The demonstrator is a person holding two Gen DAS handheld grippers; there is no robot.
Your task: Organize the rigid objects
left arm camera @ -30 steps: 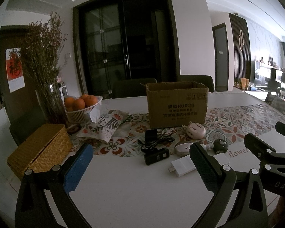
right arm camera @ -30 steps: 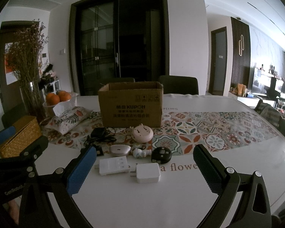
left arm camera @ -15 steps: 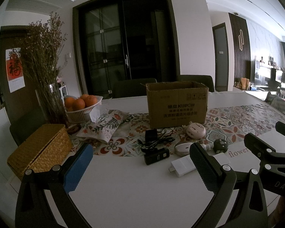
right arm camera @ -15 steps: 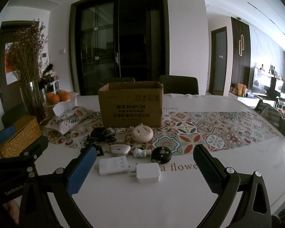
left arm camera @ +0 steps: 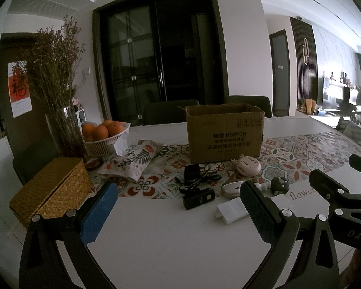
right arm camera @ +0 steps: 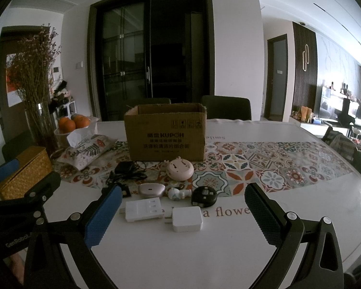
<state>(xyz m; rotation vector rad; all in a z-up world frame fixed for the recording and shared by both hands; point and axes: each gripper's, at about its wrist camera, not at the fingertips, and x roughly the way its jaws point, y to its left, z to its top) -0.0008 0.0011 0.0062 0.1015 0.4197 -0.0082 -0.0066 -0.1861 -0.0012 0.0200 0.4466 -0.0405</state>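
A: Tools first: the right tool (right arm camera: 180, 219) hangs low over the worktop (right arm camera: 204, 252) with its pads spread wide and nothing between them, and the left tool (left arm camera: 178, 213) is spread and empty too

B: What sits closest to the right one?

A: White square charger (right arm camera: 187, 219), lying flat between the pads' line of reach, prongs pointing toward the white battery charger (right arm camera: 143, 208) just beside it. I judge the square one the sensible first pick: bring the pads down on its two smooth flat sides, keep clear of the prongs, and close squarely so it does not twist out

B: And behind those?

A: A row near the edge of the patterned runner (right arm camera: 264, 166): a pale oval case (right arm camera: 151, 190), a small figurine (right arm camera: 178, 193) and a black round gadget (right arm camera: 203, 196), each close to its neighbour. The figurine looks likely to roll if nudged. Farther back lie a black adapter with tangled cable (right arm camera: 126, 172) and a pink round device (right arm camera: 179, 169), then the open cardboard box (right arm camera: 164, 132), probably where things go

B: Room to move?

A: Bare worktop to the right and in front is free. On the left the other tool is near, with a wicker box (left arm camera: 50, 190) beyond it, so lift straight up, then carry over the row high enough to clear the box's front rim
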